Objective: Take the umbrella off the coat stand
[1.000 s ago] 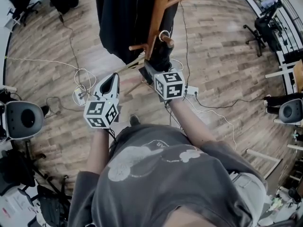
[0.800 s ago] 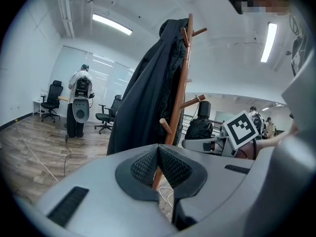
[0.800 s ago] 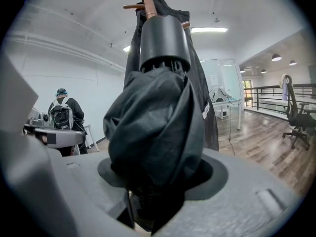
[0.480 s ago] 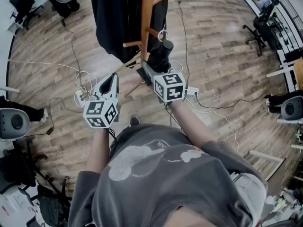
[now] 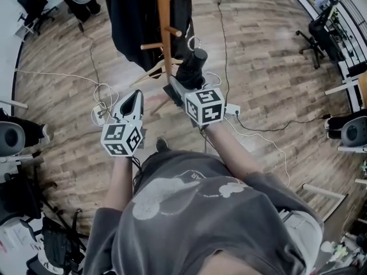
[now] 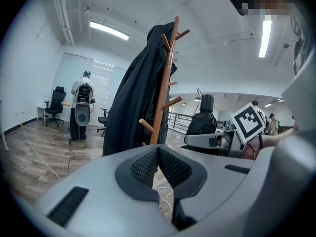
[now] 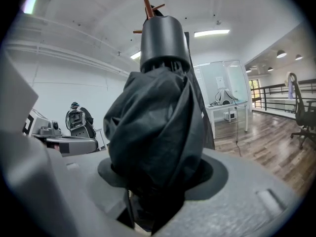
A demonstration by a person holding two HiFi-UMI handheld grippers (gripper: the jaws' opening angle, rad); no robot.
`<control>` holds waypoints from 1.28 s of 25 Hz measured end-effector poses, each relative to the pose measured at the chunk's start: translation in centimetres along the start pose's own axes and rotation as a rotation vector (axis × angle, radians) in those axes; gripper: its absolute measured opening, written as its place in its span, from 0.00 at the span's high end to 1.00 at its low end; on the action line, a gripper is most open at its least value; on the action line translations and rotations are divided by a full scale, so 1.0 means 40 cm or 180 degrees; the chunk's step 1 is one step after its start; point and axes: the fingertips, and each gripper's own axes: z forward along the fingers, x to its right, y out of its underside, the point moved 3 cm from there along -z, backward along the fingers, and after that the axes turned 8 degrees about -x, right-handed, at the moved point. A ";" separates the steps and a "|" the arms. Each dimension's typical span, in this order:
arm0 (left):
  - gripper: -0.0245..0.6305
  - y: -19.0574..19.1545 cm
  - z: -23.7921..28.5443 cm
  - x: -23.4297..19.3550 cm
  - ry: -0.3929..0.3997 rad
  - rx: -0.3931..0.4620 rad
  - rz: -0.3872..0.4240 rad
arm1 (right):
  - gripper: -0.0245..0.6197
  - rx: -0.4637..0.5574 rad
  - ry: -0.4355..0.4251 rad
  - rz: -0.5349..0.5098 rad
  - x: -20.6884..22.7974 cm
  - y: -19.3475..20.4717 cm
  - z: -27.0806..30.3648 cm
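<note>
1. Fabric of the umbrella fills the gap between the jaws of the right gripper, whose pads pinch the black, folded bundle low down. Its round hard cap stands upright above.
2. From the head view, the umbrella is out in front of the person's right arm, just to the right of the coat stand and apart from its pole.
3. A small loop at the umbrella's top lies close to one short peg — whether the two touch cannot be told.
4. A long black coat hangs on the far-left side of the stand and covers most of that side.
5. The left gripper is held well to the left of the umbrella and nearer the person. Its meshed pads are pressed together at the tips, with nothing between them.
6. Seen from the left gripper view, the stand rises straight ahead, its pegs angling upward, and the umbrella stands off to its right in the other gripper.
7. Below lies a wood-plank floor with loose cables trailing across it.
8. Far back in the room a person stands near an office chair.
</note>
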 end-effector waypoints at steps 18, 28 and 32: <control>0.96 0.099 -0.098 0.251 -0.0343 -0.0015 -0.0133 | 0.55 -0.0183 -0.0225 -0.0040 0.061 0.155 -0.228; 0.96 0.096 -0.106 0.292 -0.0356 0.0000 -0.0099 | 0.55 -0.0324 -0.0293 0.0020 0.082 0.214 -0.270; 0.96 0.108 -0.099 0.293 -0.0305 0.0025 -0.0070 | 0.55 -0.0318 -0.0314 -0.0036 0.075 0.218 -0.269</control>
